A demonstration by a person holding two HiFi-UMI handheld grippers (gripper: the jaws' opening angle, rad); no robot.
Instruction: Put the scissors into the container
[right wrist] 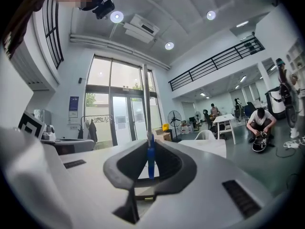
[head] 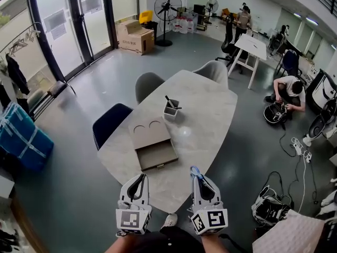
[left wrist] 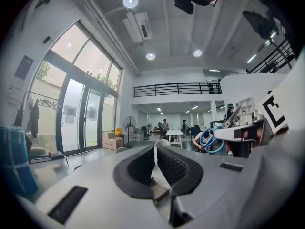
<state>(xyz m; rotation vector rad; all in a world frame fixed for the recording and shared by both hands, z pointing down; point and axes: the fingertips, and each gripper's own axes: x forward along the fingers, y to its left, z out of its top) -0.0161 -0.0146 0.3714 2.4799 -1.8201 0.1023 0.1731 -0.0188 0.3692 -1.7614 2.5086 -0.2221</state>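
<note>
My right gripper [head: 197, 176] is shut on blue-handled scissors [head: 195, 169] and hovers just off the near edge of the white oval table [head: 210, 115]. In the right gripper view the scissors [right wrist: 145, 109] stand upright, the blue handle pinched between the jaws [right wrist: 149, 149] and the metal blade rising above them. The small square container [head: 171, 110], with dark pens in it, stands mid-table, well ahead of both grippers. My left gripper [head: 141, 177] is beside the right one, shut and holding nothing [left wrist: 155, 149]; the left gripper view catches the scissors' blue loops [left wrist: 209, 140] at its right.
A flat brown box [head: 152, 144] with two round cut-outs lies on the table between the grippers and the container. Chairs ring the far side: dark blue [head: 108, 121], grey [head: 147, 83], pale [head: 213, 73]. A person [head: 289, 91] crouches on the floor at right, among cables.
</note>
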